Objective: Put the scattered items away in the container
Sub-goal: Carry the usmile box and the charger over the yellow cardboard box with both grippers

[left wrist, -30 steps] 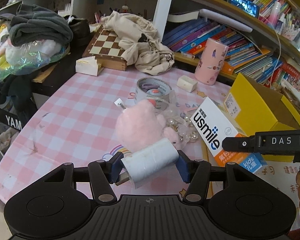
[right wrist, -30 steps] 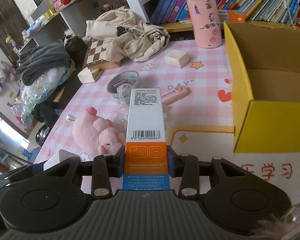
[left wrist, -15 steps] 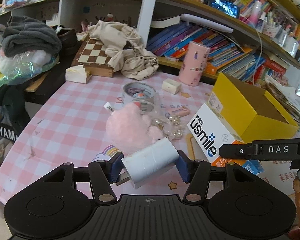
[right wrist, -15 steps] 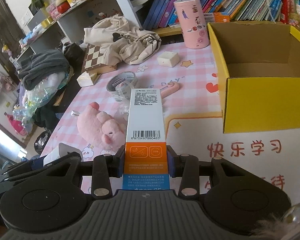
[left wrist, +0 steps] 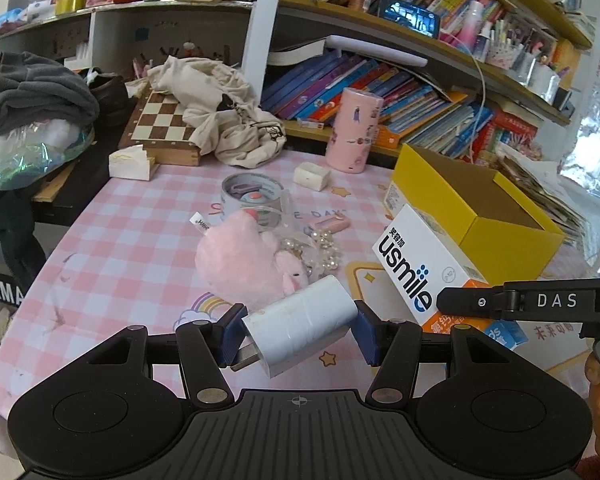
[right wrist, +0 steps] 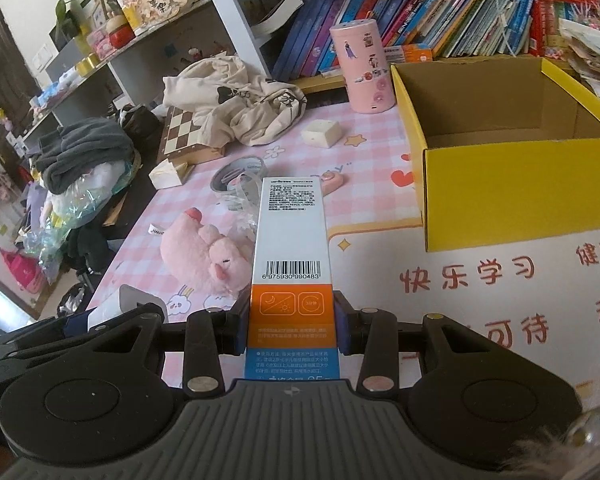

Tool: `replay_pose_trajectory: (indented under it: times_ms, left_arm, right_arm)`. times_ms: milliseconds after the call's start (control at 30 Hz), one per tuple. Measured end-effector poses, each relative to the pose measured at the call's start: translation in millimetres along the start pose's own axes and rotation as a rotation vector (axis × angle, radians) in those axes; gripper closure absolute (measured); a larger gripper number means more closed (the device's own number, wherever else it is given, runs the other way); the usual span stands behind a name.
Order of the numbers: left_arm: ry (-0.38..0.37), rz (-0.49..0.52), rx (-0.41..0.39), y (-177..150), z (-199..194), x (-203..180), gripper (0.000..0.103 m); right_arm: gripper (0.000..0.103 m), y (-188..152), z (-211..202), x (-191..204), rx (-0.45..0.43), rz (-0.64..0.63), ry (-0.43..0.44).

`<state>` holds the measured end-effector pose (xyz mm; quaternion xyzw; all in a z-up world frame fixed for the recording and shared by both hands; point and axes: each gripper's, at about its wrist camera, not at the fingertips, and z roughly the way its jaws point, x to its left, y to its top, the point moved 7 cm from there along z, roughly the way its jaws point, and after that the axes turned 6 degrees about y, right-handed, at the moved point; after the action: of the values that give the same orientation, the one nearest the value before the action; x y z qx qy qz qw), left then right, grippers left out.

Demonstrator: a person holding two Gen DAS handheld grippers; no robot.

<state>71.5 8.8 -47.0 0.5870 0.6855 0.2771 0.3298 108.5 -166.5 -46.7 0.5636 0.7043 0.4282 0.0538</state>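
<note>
Yellow box (right wrist: 516, 184) open-topped, inside bare, approach from above free. Printed mat (right wrist: 500, 300) before box clear. Pink canister (right wrist: 364, 68) close beside box's far left corner. Left of box: plush pig (right wrist: 208, 250), tape roll (right wrist: 238, 172), beads (left wrist: 324, 246) crowd checked tablecloth (left wrist: 132, 240)

A white charger plug (left wrist: 300, 330) sits tilted between the left tongs' tips. A long toothpaste box (right wrist: 290, 264), white, orange and blue, points forward between the right tongs' tips. Ahead and right stands an open yellow cardboard box (right wrist: 516, 192).
</note>
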Motion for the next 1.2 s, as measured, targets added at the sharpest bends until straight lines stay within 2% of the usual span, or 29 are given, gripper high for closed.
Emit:
replay_pose_trajectory:
  times_ms: [367,667,1200]
  left_arm:
    - [-0.067,0.027,0.011,-8,-5,0,0.047]
    - [-0.140,0.059,0.019,-9,-2,-17,0.047]
    - [-0.214,0.112,0.044,-12,4,-52,0.047]
  right_arm:
    - [0.066,-19,-14,9,-0.018,0.018,-0.047]
    - [0.066,-26,-31,-1,-0.043,0.046,-0.110]
    - [0.066,-35,-59,-31,-0.070,0.102,-0.178]
